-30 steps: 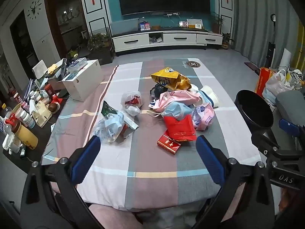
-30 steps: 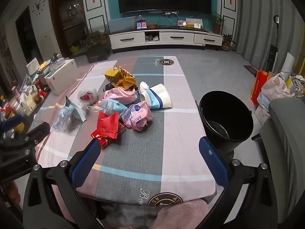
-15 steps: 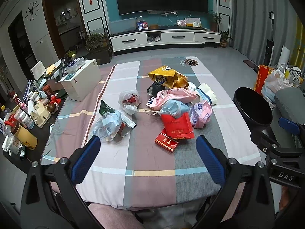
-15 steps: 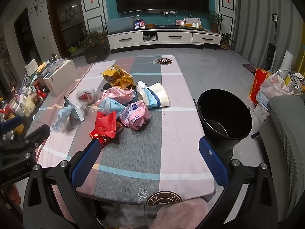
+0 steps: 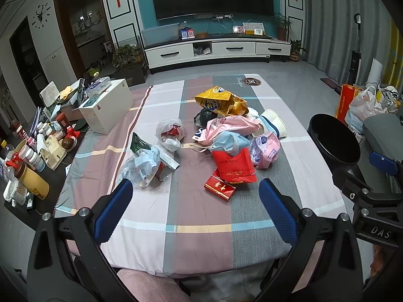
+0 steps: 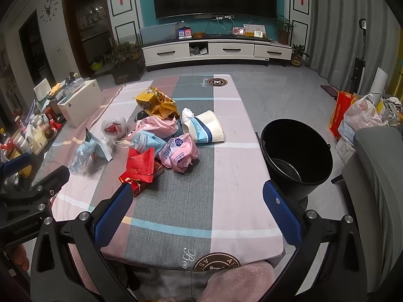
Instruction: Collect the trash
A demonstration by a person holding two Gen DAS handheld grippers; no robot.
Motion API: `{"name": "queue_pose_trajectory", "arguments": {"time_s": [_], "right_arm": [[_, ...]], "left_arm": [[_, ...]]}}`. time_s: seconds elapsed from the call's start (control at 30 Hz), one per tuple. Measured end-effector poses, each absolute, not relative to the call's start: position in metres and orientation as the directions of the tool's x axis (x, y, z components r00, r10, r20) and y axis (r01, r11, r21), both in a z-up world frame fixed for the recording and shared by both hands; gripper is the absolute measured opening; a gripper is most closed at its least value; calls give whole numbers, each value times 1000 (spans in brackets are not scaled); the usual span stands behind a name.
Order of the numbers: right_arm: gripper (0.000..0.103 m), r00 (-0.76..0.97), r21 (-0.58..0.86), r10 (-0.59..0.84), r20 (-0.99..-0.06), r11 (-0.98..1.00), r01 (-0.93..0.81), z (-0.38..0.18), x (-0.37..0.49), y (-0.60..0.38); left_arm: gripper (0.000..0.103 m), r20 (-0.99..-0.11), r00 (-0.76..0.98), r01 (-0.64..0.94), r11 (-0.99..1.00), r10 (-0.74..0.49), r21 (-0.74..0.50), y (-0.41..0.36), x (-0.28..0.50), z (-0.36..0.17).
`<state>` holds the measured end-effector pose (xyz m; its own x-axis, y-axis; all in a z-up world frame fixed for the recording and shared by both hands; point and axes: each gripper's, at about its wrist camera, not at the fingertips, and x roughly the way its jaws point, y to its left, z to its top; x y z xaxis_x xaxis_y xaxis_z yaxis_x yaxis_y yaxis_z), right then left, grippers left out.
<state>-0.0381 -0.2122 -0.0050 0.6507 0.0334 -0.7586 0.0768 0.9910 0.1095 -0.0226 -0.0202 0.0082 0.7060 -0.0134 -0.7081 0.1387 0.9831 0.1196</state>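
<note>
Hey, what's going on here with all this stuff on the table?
A person holding a gripper in each hand is about to clear trash off a table. Both the left gripper and right gripper are open, empty and hover at the near edge. The litter is untouched: a yellow snack bag, a red packet, a cigarette box, paper cups. The black bucket waits beside the table on the right.

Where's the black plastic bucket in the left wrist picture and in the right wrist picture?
Left wrist view: black plastic bucket at the right edge, beside the table's right side.
Right wrist view: the bucket sits right of centre, on the floor by the table.
Shared landmark: the yellow foil snack bag atop the trash pile.
</note>
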Motion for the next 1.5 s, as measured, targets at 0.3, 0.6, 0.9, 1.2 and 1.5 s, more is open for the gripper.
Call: {"name": "queue_pose_trajectory", "arguments": {"time_s": [0.3,0.6,0.9,1.2,1.5], "right_arm": [[100,652,109,34,-758,991,76,-4,-39,-212],[100,651,111,35,-759,991,77,-3,-38,-213],[100,650,110,35,-759,991,75,-4,-38,-212],[100,645,111,34,-764,991,79,-6,-36,-212],[100,627,131,49,-777,988,85,-21,-27,-216]], "left_arm": [[100,-709,705,142,983,-16,120,-21,-22,8],[100,-710,704,142,983,-16,119,-22,-22,8],[100,-716,698,150,982,-21,118,-25,-19,6],[100,-727,686,155,981,-23,116,-26,-15,2],[100,-750,661,159,982,-27,104,-25,-4,-10]]}}
